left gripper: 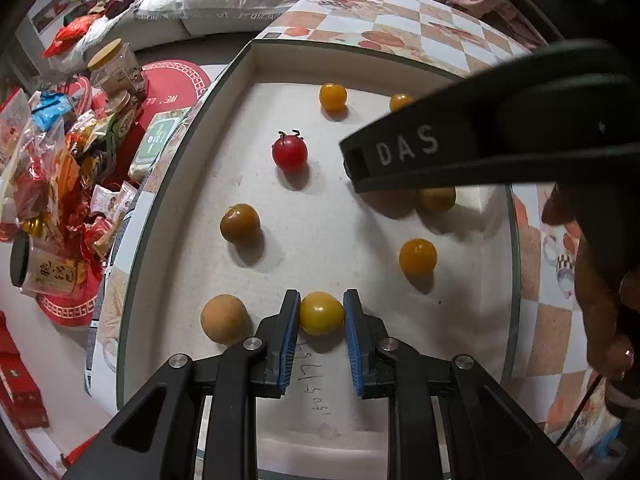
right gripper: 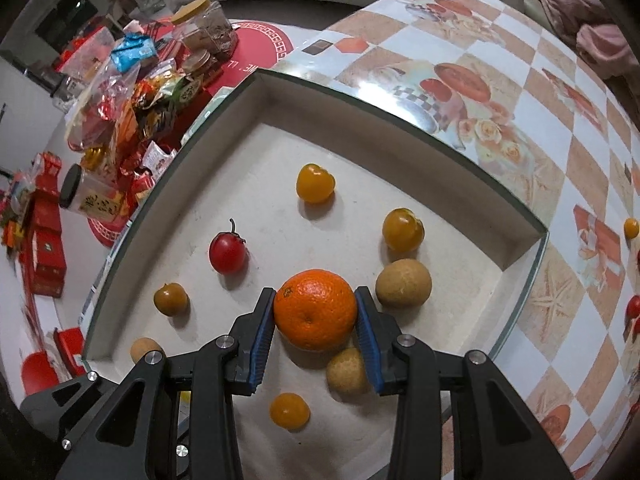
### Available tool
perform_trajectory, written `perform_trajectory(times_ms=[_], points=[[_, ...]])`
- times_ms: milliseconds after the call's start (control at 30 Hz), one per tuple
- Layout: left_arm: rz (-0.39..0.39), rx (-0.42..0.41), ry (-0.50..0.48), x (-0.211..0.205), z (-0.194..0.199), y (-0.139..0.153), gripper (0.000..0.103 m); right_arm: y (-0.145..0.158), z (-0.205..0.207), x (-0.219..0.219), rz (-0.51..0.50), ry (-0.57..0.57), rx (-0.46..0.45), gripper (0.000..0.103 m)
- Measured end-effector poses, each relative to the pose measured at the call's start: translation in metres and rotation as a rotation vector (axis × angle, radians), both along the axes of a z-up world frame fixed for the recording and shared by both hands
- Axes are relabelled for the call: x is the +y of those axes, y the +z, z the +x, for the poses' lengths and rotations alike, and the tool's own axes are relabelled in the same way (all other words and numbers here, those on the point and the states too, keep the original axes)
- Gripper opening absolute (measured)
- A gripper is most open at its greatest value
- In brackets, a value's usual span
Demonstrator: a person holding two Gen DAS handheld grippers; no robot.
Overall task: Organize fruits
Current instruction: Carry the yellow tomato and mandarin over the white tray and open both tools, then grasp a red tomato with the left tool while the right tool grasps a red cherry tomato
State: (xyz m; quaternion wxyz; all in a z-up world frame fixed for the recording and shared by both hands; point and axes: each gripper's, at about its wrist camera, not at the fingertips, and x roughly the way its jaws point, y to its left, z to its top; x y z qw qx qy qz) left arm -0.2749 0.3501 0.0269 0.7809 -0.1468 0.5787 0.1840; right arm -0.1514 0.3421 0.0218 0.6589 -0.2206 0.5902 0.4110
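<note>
Our left hand-held gripper (left gripper: 321, 314) has its blue pads closed against a small yellow cherry tomato (left gripper: 321, 313), which sits straight ahead at 12 o'clock between the fingertips, low over the floor of a shallow white tray (left gripper: 192, 152). Our right hand-held gripper (right gripper: 315, 314) is spread much wider and clamps a round orange mandarin (right gripper: 315, 309), also dead ahead at 12 o'clock. Both fruits are round, so no long axis matters.

Outward from the right hand-held gripper, a tan longan (right gripper: 403, 283) lies just beside the mandarin at 2 o'clock, another longan (right gripper: 347, 370) sits under it at 5 o'clock, and a red cherry tomato (right gripper: 227, 253) lies at 10 o'clock. A stray yellow tomato (right gripper: 631, 228) rests outside the tray on the checked surface (right gripper: 500, 92) at 3 o'clock, nearer our right hand. We judge both held fruits are about to be set down or lifted.
</note>
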Motion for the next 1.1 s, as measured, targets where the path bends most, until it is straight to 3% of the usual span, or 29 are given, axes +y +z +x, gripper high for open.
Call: perform_trajectory(times_ms=[300, 333, 367, 400, 500, 767, 1100], points=[[0.028, 0.015, -0.034, -0.008, 0.002, 0.001, 0.027, 0.000, 0.004, -0.002, 0.028, -0.012, 0.070, 0.066], [0.026, 0.015, -0.038, -0.009, 0.002, 0.002, 0.035, 0.000, 0.005, -0.003, 0.034, -0.016, 0.081, 0.069], [0.035, 0.010, -0.035, -0.010, 0.001, 0.003, 0.061, 0.001, 0.005, -0.003, 0.041, -0.020, 0.087, 0.070], [0.055, -0.009, -0.028, -0.010, -0.001, 0.006, 0.071, 0.003, 0.005, -0.005, 0.052, -0.024, 0.096, 0.071], [0.070, -0.018, -0.049, -0.013, -0.001, 0.010, 0.071, 0.010, 0.007, -0.008, 0.088, -0.037, 0.117, 0.078], [0.083, 0.005, -0.087, -0.019, 0.009, 0.017, 0.071, 0.040, 0.021, -0.042, 0.173, -0.145, 0.111, 0.078], [0.098, -0.044, -0.200, -0.053, 0.064, 0.046, 0.071, 0.056, 0.070, -0.156, 0.150, -0.418, -0.008, 0.078]])
